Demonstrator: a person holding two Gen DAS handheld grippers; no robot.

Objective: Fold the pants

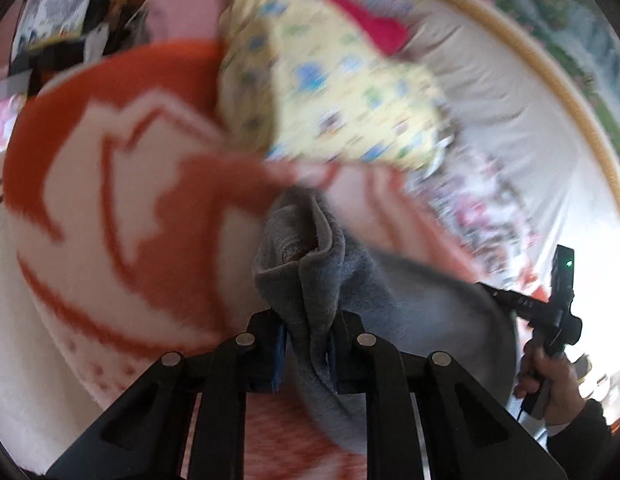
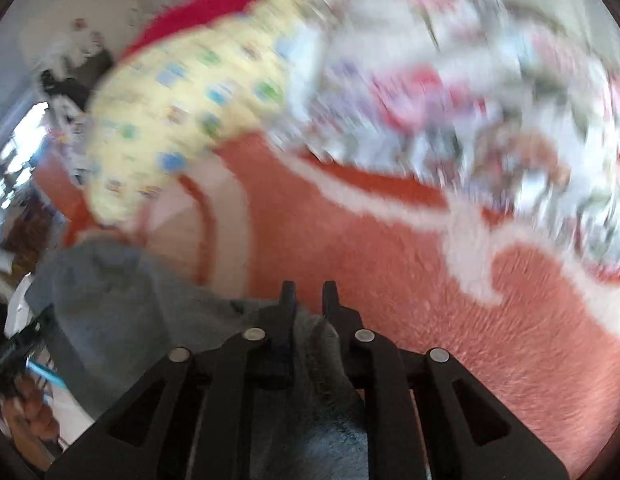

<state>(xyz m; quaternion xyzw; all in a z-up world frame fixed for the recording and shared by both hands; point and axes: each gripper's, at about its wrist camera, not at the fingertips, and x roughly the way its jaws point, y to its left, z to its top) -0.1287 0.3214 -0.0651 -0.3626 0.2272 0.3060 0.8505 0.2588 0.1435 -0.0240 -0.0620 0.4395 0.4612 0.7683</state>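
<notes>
The grey pants [image 1: 306, 264] are bunched between the fingers of my left gripper [image 1: 308, 336], which is shut on them and holds them above an orange and white blanket [image 1: 122, 184]. The grey cloth stretches right toward my right gripper's body [image 1: 558, 312], held in a hand. In the right wrist view my right gripper [image 2: 310, 300] is shut on the grey pants [image 2: 110, 312], which run between its fingers and hang off to the left. Both views are motion-blurred.
A yellow printed garment [image 1: 342, 100] and a red cloth [image 1: 374, 24] lie beyond on the bed. A floral patterned cloth [image 2: 490, 100] lies at the right on the orange blanket [image 2: 430, 320]. A wooden bed edge [image 1: 550, 80] curves along the right.
</notes>
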